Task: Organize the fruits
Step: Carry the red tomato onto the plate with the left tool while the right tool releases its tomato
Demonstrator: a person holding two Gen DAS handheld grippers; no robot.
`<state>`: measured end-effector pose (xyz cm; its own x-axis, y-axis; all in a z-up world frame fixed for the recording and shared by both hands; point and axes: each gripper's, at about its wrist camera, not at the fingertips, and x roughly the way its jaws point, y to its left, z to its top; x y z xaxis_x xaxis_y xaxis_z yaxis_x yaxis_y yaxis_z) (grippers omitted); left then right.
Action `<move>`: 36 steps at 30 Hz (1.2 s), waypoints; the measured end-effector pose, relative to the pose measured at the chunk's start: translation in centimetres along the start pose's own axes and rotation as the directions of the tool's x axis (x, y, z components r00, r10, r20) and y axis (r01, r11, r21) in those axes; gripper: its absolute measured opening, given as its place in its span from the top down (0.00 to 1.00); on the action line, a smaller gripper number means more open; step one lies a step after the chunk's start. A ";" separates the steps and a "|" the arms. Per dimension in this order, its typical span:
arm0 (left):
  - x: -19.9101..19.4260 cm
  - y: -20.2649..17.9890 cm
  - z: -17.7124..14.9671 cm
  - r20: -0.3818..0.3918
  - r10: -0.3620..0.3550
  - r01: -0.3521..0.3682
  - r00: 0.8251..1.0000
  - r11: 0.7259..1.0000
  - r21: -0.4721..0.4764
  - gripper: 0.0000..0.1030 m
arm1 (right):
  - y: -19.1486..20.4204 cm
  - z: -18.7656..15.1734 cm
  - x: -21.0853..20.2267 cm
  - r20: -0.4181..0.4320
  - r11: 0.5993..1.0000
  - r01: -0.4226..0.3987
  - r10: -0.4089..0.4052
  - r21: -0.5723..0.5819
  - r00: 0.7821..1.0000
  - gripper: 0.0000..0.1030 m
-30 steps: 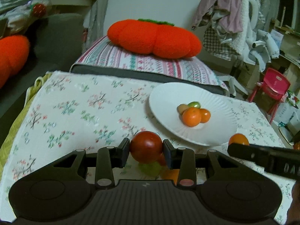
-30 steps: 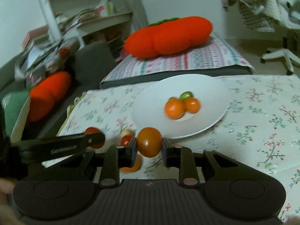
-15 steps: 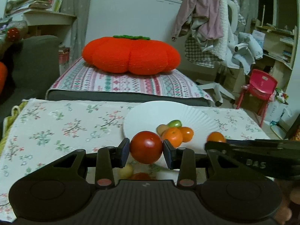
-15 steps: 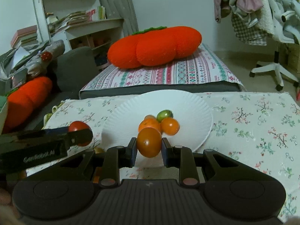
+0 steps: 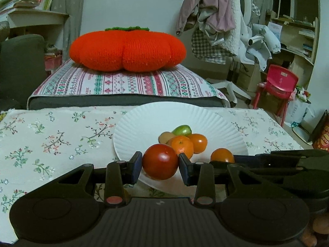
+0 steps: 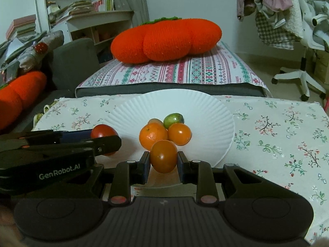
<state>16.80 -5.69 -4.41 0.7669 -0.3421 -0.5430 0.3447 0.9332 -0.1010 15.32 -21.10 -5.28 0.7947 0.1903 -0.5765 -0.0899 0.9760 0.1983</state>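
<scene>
Both tongs have come forward over the near rim of the plate (image 5: 144, 121) since a second ago, when they hung above the floral cloth short of it and the fruit pile lay farther off. Left tongs (image 5: 160, 162) pinch a red tomato (image 5: 160, 161) between their blue pads, the tomato held above the plate's near edge, just in front of the pile. Right tongs (image 6: 163, 160) pinch an orange tomato (image 6: 163, 156) the same way, also above the near part of the plate and just short of the pile. From the left wrist view the right tongs reach in from the right edge with the orange tomato at their tip; from the right wrist view the left tongs (image 6: 104, 142) reach in from the left, the red tomato partly hidden behind one finger. On the plate lie four fruits in a tight cluster, touching: a mandarin (image 6: 153, 136) at the front, an orange fruit (image 6: 180, 133) beside it, a green one (image 6: 173, 119) behind, and a brownish one (image 5: 165, 136) behind the mandarin, mostly hidden in the right view. White and fluted, the plate sits on the worktop (image 5: 51, 135) with its flowered cloth. Behind the worktop a bed with a striped cover (image 5: 123, 82) bears a big orange pumpkin cushion (image 5: 127, 50). A red chair (image 5: 279, 84) stands at the right.
</scene>
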 end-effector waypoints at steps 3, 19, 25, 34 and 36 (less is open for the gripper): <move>0.0 0.1 -0.2 -0.006 -0.003 0.003 1.000 1.000 -0.003 0.81 | -0.1 -0.1 0.2 -0.007 1.000 0.010 -0.010 -0.003 1.000 0.75; -1.5 1.6 0.8 -0.006 0.017 -0.017 1.000 0.997 -0.080 0.72 | -1.8 0.6 -1.3 0.024 0.994 0.054 -0.057 0.096 0.998 0.54; -2.2 2.4 1.0 -0.036 0.082 -0.085 0.996 0.992 -0.096 0.68 | -1.3 0.6 -1.5 0.021 0.995 0.058 -0.060 0.078 0.998 0.43; -4.2 4.2 0.1 -0.103 0.136 -0.150 0.985 0.979 -0.141 0.66 | 0.2 0.5 -3.2 0.044 0.999 0.013 -0.015 0.044 0.999 0.31; -4.6 4.8 0.0 -0.116 0.153 -0.170 0.981 0.973 -0.156 0.65 | 0.6 0.4 -3.5 0.045 0.999 -0.001 0.000 0.032 0.999 0.30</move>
<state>14.93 0.31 -2.42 0.7425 -0.1803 -0.6451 0.1204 0.9833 -0.1363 12.70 -21.18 -2.84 0.8207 0.1852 -0.5405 -0.0714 0.9718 0.2246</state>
